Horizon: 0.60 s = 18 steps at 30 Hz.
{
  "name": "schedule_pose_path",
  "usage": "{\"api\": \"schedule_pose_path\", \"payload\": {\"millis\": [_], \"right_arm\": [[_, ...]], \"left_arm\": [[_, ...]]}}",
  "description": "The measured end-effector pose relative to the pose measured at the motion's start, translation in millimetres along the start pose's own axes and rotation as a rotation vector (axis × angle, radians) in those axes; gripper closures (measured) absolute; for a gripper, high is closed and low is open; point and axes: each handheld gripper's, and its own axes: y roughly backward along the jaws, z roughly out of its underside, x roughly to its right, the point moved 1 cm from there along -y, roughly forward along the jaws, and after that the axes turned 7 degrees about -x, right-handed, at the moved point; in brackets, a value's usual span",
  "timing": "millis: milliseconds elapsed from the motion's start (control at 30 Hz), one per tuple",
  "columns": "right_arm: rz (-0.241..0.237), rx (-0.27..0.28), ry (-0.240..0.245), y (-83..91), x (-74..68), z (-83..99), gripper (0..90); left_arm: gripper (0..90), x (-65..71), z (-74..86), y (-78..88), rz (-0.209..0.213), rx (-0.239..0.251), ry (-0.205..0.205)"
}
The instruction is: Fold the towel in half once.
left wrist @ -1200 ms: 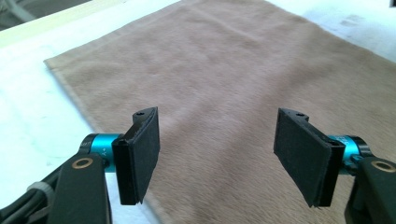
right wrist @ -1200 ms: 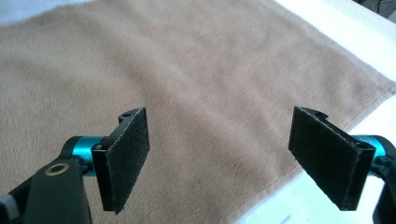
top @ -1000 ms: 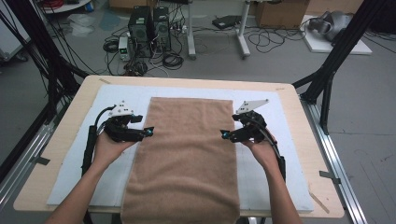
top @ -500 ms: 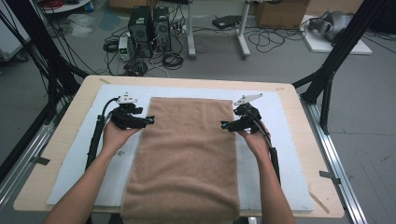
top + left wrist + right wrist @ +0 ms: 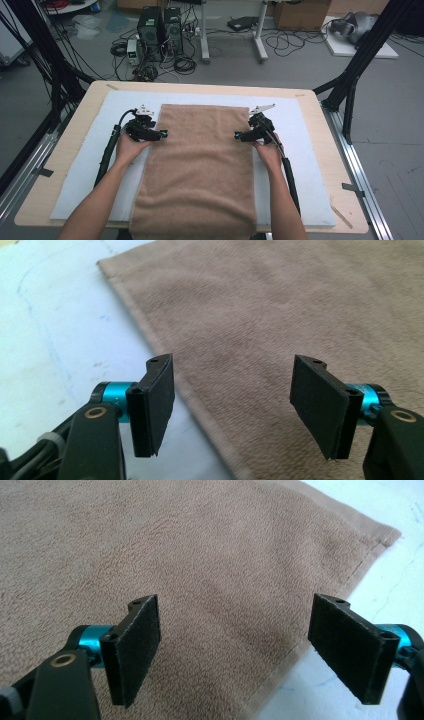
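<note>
A brown towel (image 5: 200,165) lies flat lengthwise on the white mat (image 5: 310,150), and its near end hangs over the table's front edge. My left gripper (image 5: 162,135) is at the towel's left edge near the far corner. It is open, its jaws have just closed a little, and nothing is between the pads. In the left gripper view the gripper (image 5: 235,410) straddles the towel's hem (image 5: 165,355). My right gripper (image 5: 237,135) mirrors it at the right edge, also open. In the right gripper view the gripper (image 5: 240,650) hovers low over the towel (image 5: 190,555) near its corner.
The mat covers most of a light wooden table (image 5: 65,150) with metal rails along both sides. Behind the table, computer cases (image 5: 160,25), tangled cables and black frame legs (image 5: 360,70) stand on the floor. Bare mat lies on either side of the towel.
Both hands have moved away from the person along the towel's side edges and sunk closer to it. The towel lies as before.
</note>
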Motion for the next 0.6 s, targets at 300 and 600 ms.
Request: {"api": "schedule_pose_path", "payload": {"millis": [300,600], "right_arm": [[-0.004,-0.03,-0.032,-8.1,5.4,4.6,27.3],[0.014,-0.051,0.002,-7.1,1.3,2.0,49.2]], "left_arm": [[43.3,-2.6,1.8,-8.9,-0.021,-0.012,0.032],[55.6,-0.8,0.9,-8.4,-0.026,-0.013,0.032]]}}
